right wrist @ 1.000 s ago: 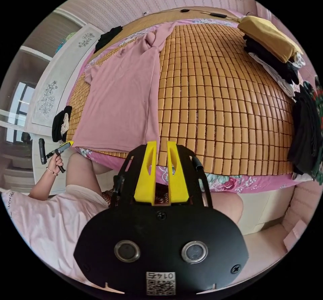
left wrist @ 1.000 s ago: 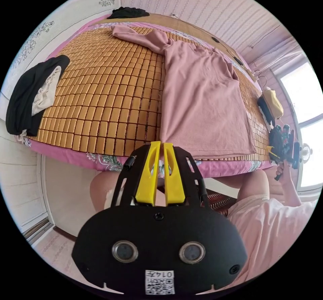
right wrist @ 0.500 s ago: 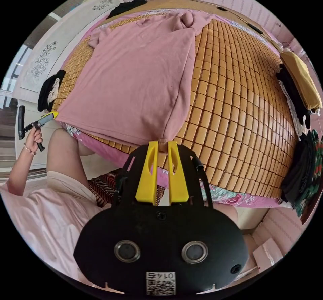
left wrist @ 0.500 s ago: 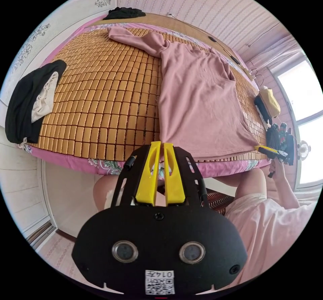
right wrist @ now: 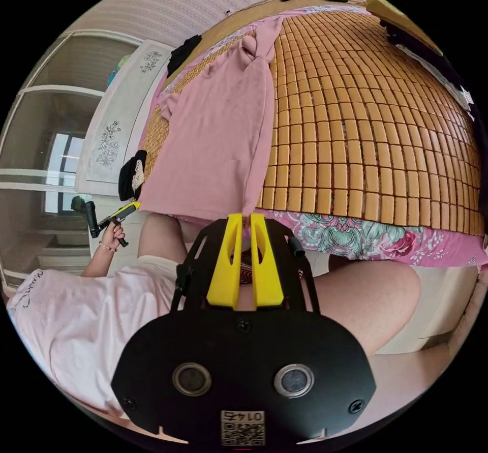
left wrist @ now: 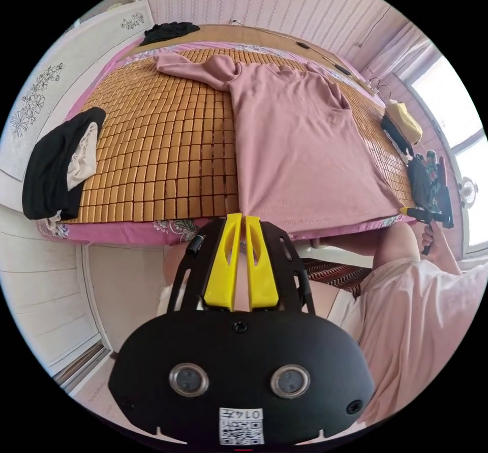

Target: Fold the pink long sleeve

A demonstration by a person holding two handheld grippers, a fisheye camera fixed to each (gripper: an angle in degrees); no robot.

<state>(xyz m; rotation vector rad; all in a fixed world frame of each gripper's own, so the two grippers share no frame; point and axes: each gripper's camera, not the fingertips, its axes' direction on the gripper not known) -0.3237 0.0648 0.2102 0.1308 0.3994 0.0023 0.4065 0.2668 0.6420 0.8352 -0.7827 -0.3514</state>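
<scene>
Pink long sleeve (left wrist: 300, 143) spread on bamboo mat (left wrist: 168, 143), both hem corners pinched.

Left gripper (left wrist: 240, 217) and right gripper (right wrist: 245, 215) clamped on hem; far sleeve bunched, hard to make out.

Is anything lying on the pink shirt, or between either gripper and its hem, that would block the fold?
Nothing visible does. The pink shirt lies flat on the bamboo mat; the left gripper and right gripper each meet a hem corner directly. The black garment lies apart.
</scene>
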